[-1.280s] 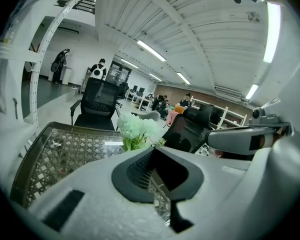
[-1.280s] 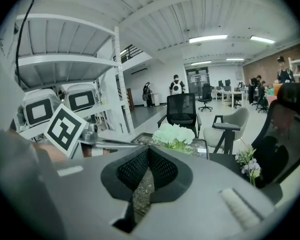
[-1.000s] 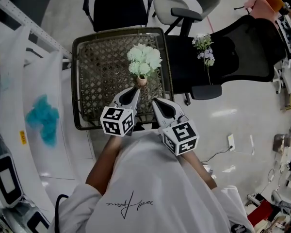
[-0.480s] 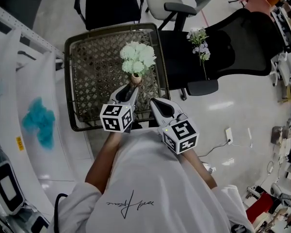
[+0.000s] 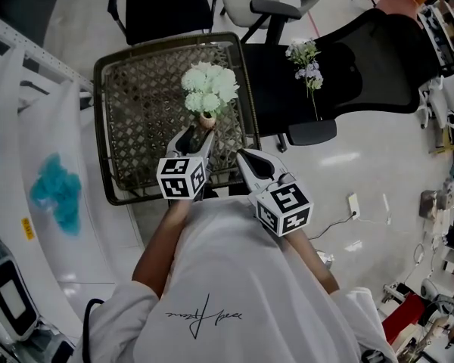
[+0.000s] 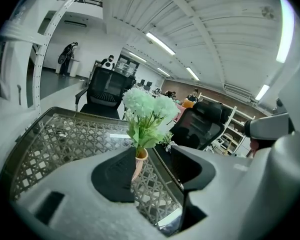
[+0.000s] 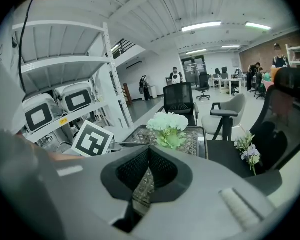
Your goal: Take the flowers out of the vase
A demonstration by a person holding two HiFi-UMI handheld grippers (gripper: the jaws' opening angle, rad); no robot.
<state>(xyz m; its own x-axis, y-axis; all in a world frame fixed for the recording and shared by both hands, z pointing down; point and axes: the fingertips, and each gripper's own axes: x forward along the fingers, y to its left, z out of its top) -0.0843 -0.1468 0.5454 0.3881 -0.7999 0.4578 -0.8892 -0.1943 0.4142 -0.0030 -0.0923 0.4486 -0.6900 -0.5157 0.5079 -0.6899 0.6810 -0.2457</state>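
Left gripper point(image 6: 155, 158) jaws, just opening, astride vase point(image 6: 139, 162)

Wicker glass-top table point(image 5: 132, 131), black office chair point(image 5: 378, 63)

The left gripper point(image 5: 198, 132) reaches forward off a bare forearm point(image 5: 163, 237) and tilts downward. Its fingers have just been opening and now stand apart, with a small terracotta vase point(image 6: 139, 160) showing in the gap between them. The right gripper point(image 5: 243, 155) hovers just beside it, tilted likewise, fingers closed together on nothing.
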